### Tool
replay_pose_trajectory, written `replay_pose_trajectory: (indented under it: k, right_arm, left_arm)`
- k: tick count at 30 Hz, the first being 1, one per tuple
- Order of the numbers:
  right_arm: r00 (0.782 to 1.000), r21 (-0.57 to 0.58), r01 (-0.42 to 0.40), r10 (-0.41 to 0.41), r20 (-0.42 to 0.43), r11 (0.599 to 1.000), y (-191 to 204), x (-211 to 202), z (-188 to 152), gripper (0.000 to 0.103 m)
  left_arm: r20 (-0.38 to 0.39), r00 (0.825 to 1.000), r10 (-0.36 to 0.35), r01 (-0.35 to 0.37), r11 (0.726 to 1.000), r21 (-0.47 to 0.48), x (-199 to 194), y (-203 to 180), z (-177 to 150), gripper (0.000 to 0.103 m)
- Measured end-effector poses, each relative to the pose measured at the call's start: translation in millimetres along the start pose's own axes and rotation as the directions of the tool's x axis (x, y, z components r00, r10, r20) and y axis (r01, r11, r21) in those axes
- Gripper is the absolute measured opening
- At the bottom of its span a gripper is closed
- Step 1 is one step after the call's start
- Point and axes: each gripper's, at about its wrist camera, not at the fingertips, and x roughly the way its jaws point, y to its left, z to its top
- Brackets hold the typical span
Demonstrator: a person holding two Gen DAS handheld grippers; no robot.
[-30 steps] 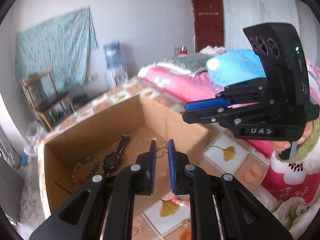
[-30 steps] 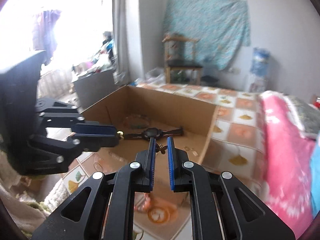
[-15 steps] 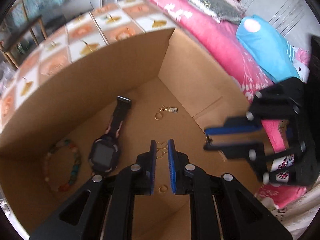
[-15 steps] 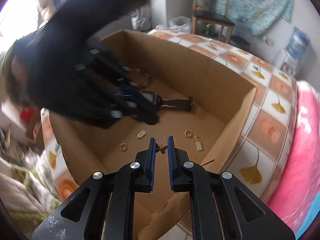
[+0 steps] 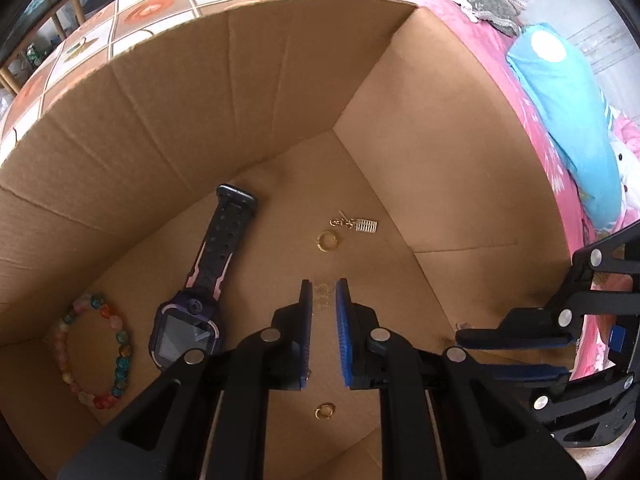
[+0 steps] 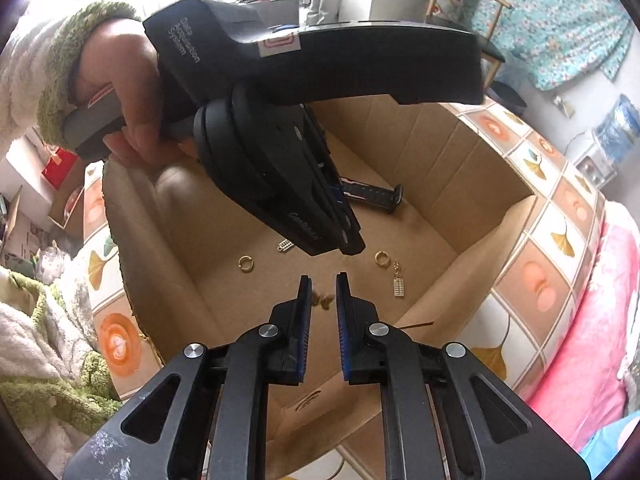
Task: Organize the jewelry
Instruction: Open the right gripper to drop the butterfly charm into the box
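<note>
Tiled flooring and a pink bedspread (image 5: 500, 40) frame the upper edges of both views, and the big cardboard box (image 5: 240, 92) fills the middle. On its floor, lower left in the left wrist view, lie a beaded bracelet (image 5: 94, 350) and a dark watch (image 5: 200, 284); toward the centre sit a charm earring (image 5: 356, 224), a gold ring (image 5: 327, 241) and, lower down, another ring (image 5: 325, 411).

Both claws point steeply down into the box, close together, so they could knock one another, and a tiny earring could slip out or snag.

Left gripper (image 5: 324, 292) stands at a narrow gap with a faint gold piece seen between the tips; whether the pads press on it I cannot tell. Right gripper (image 6: 322, 284) shows the same narrow gap around a small butterfly-like gold piece (image 6: 323, 301); grip uncertain.
</note>
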Motion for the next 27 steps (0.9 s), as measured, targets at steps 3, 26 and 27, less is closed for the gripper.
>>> replay_pose_trajectory:
  k: [3, 26, 27]
  right_arm:
    - [1.000, 0.026, -0.009, 0.009, 0.023, 1.000, -4.9, -7.5, -1.5, 0.013]
    - [0.867, 0.333, -0.071, -0.107, 0.486, 0.940, 64.3, -163.5, -89.3, 0.077]
    - [0.867, 0.348, -0.089, -0.099, 0.489, 0.933, 74.6, -160.9, -99.3, 0.079]
  left_arm:
    - [0.009, 1.000, -0.002, 0.002, 1.000, -0.011, -2.0, 2.7, -4.1, 0.027]
    - [0.601, 0.799, 0.019, -0.021, 1.000, -0.005, -195.6, -36.5, -161.4, 0.082]
    - [0.621, 0.784, 0.018, -0.020, 1.000, -0.004, -200.3, -35.4, -176.1, 0.084]
